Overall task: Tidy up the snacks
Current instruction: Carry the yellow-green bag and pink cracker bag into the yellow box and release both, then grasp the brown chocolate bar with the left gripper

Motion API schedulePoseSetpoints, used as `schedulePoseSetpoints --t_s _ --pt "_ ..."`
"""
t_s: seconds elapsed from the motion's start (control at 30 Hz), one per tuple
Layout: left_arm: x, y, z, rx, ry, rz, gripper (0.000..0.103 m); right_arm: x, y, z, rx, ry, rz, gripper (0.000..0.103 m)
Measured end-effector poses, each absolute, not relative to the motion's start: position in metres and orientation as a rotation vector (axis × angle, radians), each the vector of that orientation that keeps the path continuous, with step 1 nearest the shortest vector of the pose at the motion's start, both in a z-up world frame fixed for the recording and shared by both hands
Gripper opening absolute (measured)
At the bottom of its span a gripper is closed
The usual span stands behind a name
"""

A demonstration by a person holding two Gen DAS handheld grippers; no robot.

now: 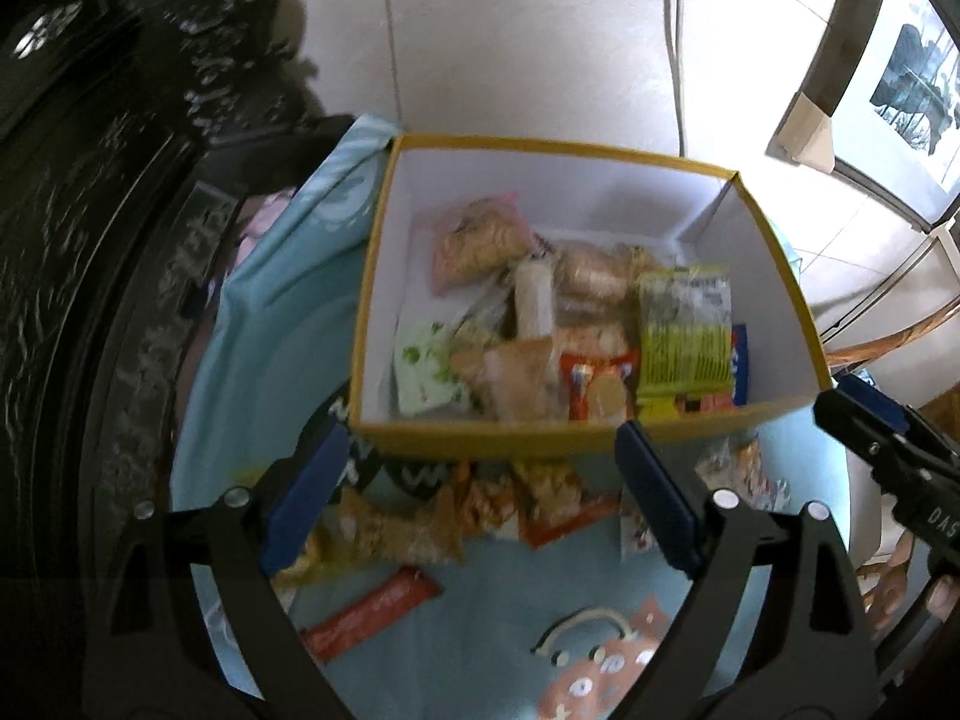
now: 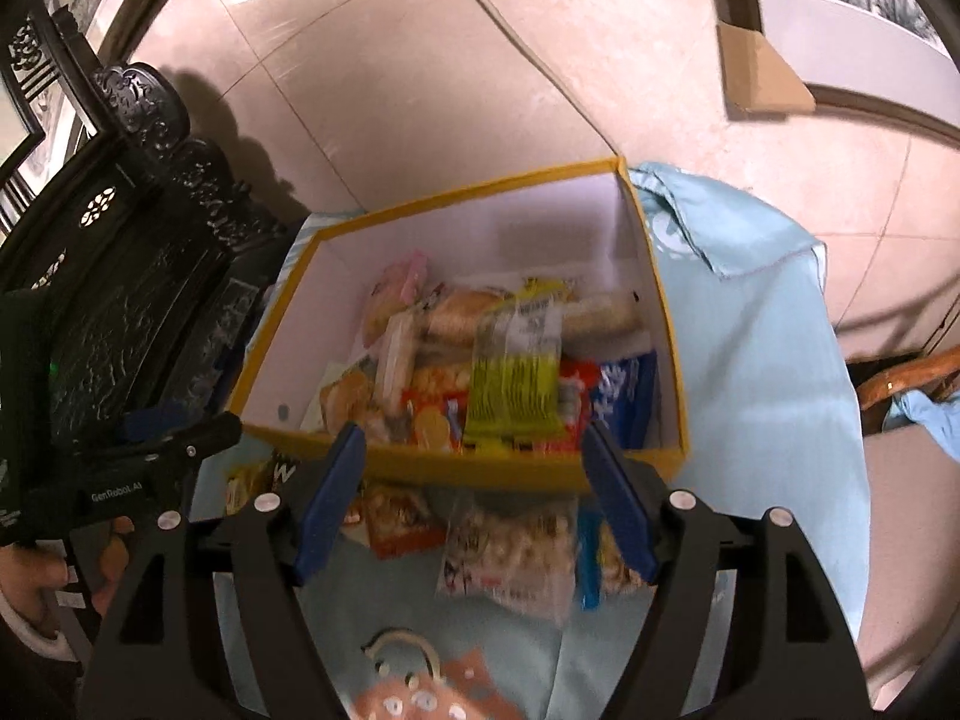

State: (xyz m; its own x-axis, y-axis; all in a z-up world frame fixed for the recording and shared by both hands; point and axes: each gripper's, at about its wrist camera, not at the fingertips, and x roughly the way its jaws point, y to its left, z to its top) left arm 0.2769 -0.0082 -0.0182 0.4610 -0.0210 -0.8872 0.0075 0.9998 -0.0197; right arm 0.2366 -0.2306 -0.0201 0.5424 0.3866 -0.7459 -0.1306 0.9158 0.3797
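Note:
A yellow box with white inner walls stands on a light blue cloth. It holds several snack packets, among them a yellow-green packet. Loose snacks lie on the cloth in front of the box: an orange bar, a tan packet and a clear packet of puffed snacks. My left gripper hangs open over the loose snacks, holding nothing. To its right, my right gripper is also open and empty.
Dark carved wooden furniture stands close on the left. Pale floor tiles lie beyond the box. A cardboard piece and a framed picture sit at the far right. A hand grips the left tool.

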Motion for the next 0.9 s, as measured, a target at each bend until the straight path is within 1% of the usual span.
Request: schedulePoseSetpoints --t_s 0.27,0.4,0.5,0.67,0.77,0.83,0.9 --pt "0.230 0.011 -0.035 -0.006 1.122 0.021 0.094 0.198 -0.240 -0.040 0.302 1.009 0.306 0.075" --pt "0.208 0.035 -0.066 0.006 1.177 0.062 0.094 0.182 -0.246 -0.055 0.319 1.049 0.305 0.075" --pt "0.195 0.045 -0.100 0.021 1.240 0.076 0.094 0.172 -0.247 -0.068 0.329 1.088 0.311 0.075" --pt "0.186 0.043 -0.141 0.090 1.301 0.069 0.094 0.162 -0.243 -0.083 0.322 1.142 0.327 0.075" --pt "0.186 0.042 -0.156 0.122 1.315 0.061 0.093 0.162 -0.243 -0.085 0.317 1.151 0.329 0.075" --pt "0.187 0.043 -0.162 0.132 1.318 0.052 0.089 0.164 -0.245 -0.085 0.320 1.152 0.327 0.075" --pt "0.189 0.044 -0.167 0.113 1.331 0.026 0.072 0.167 -0.245 -0.087 0.320 1.156 0.323 0.075"
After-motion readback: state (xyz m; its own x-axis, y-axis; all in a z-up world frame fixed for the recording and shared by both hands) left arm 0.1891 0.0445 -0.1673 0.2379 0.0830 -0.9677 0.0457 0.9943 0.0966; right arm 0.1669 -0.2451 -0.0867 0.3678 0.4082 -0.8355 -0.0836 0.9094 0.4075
